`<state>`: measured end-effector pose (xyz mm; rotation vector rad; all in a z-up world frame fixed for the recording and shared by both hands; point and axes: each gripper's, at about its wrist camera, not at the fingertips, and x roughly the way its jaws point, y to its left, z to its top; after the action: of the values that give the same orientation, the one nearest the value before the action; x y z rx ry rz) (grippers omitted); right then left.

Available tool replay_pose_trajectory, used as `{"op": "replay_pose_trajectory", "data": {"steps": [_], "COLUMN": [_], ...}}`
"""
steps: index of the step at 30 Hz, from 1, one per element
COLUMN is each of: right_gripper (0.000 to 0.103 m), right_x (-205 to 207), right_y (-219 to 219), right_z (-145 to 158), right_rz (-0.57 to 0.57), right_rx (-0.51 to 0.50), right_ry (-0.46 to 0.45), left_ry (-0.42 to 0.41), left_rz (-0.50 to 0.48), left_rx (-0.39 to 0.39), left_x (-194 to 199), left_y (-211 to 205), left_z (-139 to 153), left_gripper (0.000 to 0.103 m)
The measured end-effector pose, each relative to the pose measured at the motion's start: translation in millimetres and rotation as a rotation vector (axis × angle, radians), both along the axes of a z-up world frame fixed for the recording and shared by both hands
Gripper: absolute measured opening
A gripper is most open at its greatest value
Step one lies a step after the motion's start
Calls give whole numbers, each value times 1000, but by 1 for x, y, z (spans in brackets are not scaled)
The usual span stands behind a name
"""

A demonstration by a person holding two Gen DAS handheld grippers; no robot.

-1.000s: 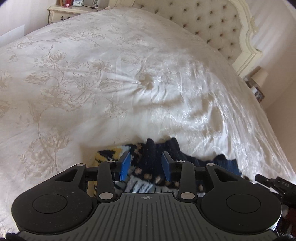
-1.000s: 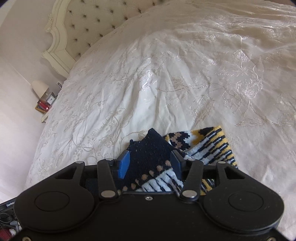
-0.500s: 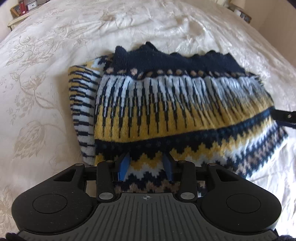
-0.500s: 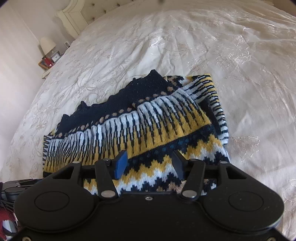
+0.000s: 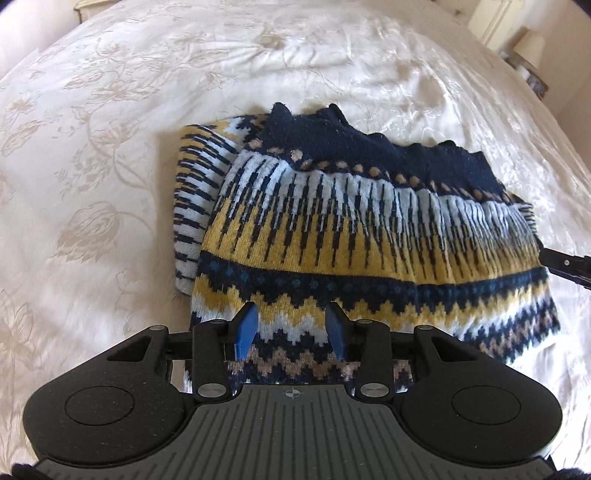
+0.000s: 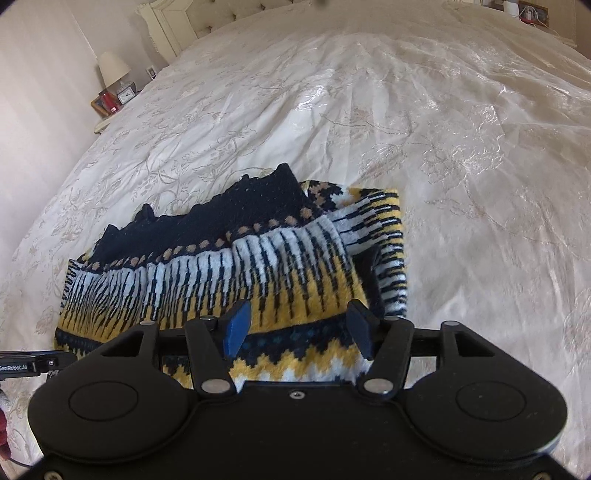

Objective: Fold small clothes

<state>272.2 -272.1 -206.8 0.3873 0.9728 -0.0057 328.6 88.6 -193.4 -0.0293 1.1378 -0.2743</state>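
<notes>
The bed (image 5: 110, 155) fills the room, its cream embroidered cover running up to a tufted headboard (image 6: 207, 18) at about eleven o'clock from the right hand's side, with a lamp (image 6: 112, 68) on a small stand beside it. On the near part of the cover lies the patterned knit sweater (image 5: 369, 229), already doubled over into a wide band: navy along the far edge, white and yellow stripes through the middle, zigzags nearest the person, and one striped part tucked under and showing at the left end. Its long axis runs across, from nine to three o'clock, so both tools meet it broadside rather than end-on. The left gripper (image 5: 291, 326) hangs over the near hem toward the left end, the sweater stretching away to twelve and two o'clock; the right gripper (image 6: 299, 328) sits over the same near edge, with the bulk reaching to ten o'clock. Each seems about equally near its own stretch of the hem. Both tools tip steeply downward at the cloth. The left jaws stand partly apart, with knit showing between the pads but nothing pinched that I can make out. The right jaws are wider and opening, straddling the yellow band without gripping it.
</notes>
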Motion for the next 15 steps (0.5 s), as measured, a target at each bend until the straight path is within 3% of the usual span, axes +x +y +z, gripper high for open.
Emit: {"op": "replay_pose_trajectory", "data": {"steps": [6,13,14,15], "right_gripper": [63,63,61,51], "right_x": [16,27,29,31], "right_y": [-17,-23,-22,-20], "right_z": [-14,-26,-27,-28], "right_rz": [42,94,104,116], "right_rx": [19,42,35,23], "right_ry": [30,66,79,93], "left_ry": [5,5,4,4], "left_rz": [63,46,45,43], "left_rx": [-18,8,8,7], "left_x": [-2,5,6,7], "left_y": [-7,-24,-26,-28], "left_z": [6,6,6,6], "left_gripper": [39,39,39,39]}}
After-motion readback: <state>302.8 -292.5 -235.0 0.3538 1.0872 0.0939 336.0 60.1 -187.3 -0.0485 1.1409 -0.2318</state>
